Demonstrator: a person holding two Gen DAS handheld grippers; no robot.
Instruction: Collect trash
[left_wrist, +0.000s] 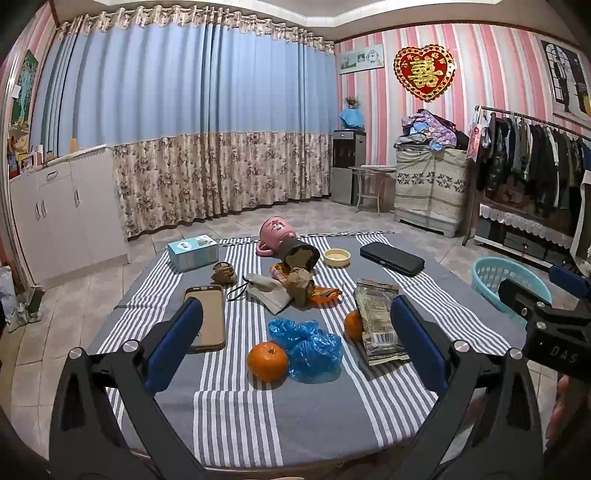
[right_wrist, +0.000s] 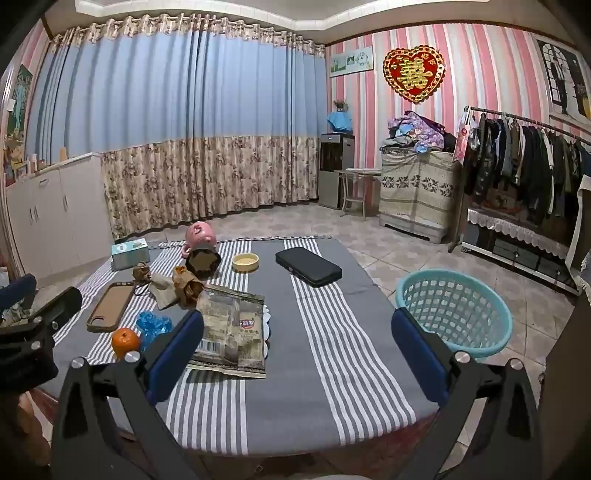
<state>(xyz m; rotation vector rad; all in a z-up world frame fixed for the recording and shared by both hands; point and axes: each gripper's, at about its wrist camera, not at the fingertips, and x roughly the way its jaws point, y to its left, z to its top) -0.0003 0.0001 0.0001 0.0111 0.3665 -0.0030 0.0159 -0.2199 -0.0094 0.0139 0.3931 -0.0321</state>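
Trash lies on the striped tablecloth (left_wrist: 258, 417): a crumpled blue plastic bag (left_wrist: 306, 347), an empty snack wrapper (left_wrist: 376, 317), crumpled brown paper (left_wrist: 299, 284), a smaller brown paper ball (left_wrist: 223, 273) and an orange wrapper (left_wrist: 321, 293). A teal basket (right_wrist: 456, 308) stands on the floor to the table's right. My left gripper (left_wrist: 295, 339) is open above the near table, the blue bag between its fingers. My right gripper (right_wrist: 295, 343) is open and empty beside the snack wrapper (right_wrist: 232, 332).
Two oranges (left_wrist: 267, 361) (left_wrist: 352, 325), a phone in a brown case (left_wrist: 207, 317), a grey pouch (left_wrist: 267, 291), a tipped dark cup (left_wrist: 299, 254), a pink mug (left_wrist: 275, 232), a tissue box (left_wrist: 194, 252), a small dish (left_wrist: 337, 257) and a black case (left_wrist: 391, 258) share the table.
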